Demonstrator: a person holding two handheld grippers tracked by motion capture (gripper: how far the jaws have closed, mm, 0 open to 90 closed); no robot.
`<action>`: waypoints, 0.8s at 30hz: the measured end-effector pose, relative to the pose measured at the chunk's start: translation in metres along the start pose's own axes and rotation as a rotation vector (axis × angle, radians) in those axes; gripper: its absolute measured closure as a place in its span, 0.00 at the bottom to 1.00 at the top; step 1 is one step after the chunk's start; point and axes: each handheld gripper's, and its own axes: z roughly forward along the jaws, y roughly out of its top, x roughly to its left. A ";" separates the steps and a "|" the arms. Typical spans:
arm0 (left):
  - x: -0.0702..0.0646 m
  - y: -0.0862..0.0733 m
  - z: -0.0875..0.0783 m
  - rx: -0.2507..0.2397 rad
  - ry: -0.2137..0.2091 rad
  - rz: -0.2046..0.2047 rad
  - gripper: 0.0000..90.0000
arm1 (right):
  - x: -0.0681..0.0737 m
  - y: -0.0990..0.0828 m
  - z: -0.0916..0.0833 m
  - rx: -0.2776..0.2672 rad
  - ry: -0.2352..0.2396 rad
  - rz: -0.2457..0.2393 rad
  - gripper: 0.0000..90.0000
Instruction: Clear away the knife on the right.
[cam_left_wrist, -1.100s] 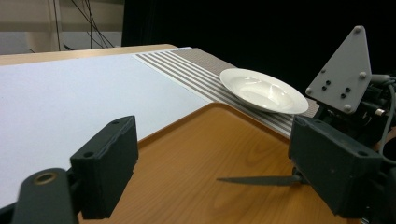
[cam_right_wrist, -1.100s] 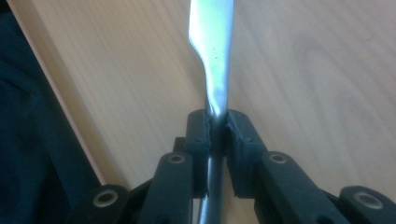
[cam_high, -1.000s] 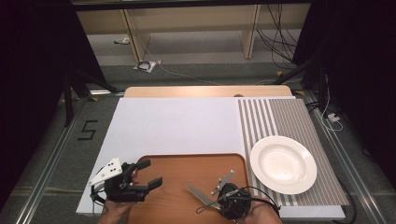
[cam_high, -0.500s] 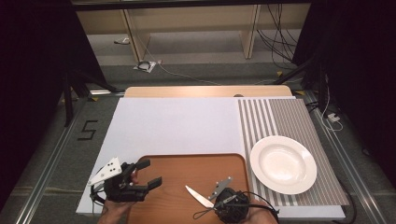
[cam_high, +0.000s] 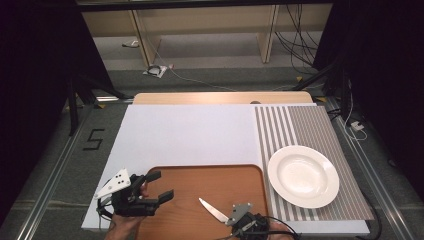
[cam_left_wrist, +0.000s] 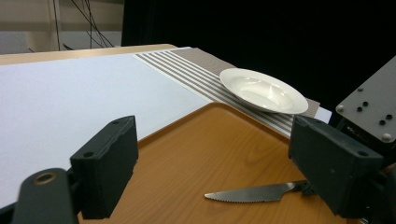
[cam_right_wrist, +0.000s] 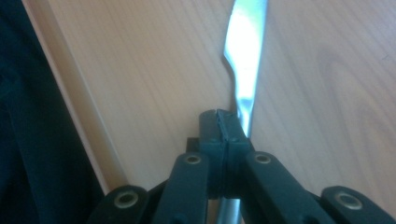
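Observation:
A steel knife (cam_high: 212, 210) lies on the wooden tray (cam_high: 200, 175), its blade pointing up-left. My right gripper (cam_high: 235, 220) sits over the knife's handle at the tray's near edge. In the right gripper view the jaws have just been closing; the gripper (cam_right_wrist: 219, 116) is shut, pads together with no gap. The knife (cam_right_wrist: 245, 51) runs out from under the right jaw, not between the pads. My left gripper (cam_high: 161, 186) hovers open over the tray's left edge. In its own view the left gripper (cam_left_wrist: 219, 172) has nothing between its jaws, with the knife (cam_left_wrist: 252, 192) ahead.
A white deep plate (cam_high: 303, 176) stands on the striped placemat (cam_high: 300, 125) to the right of the tray. A white mat (cam_high: 185, 130) covers the table beyond the tray. Shelving and cables lie on the floor past the far edge.
The right gripper has drawn slightly toward the near edge over the knife's handle, and the blade has gone from dull grey to bright. The left gripper has not moved.

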 end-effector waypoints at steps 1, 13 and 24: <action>0.000 0.000 0.000 0.000 0.000 0.000 0.18 | 0.000 0.000 0.000 -0.001 -0.006 -0.001 1.00; 0.000 0.000 0.000 0.000 -0.001 0.000 0.18 | -0.008 -0.009 -0.004 0.007 -0.054 0.035 1.00; 0.000 0.000 0.000 0.001 -0.001 0.001 0.18 | -0.014 -0.019 -0.009 0.009 -0.087 0.067 1.00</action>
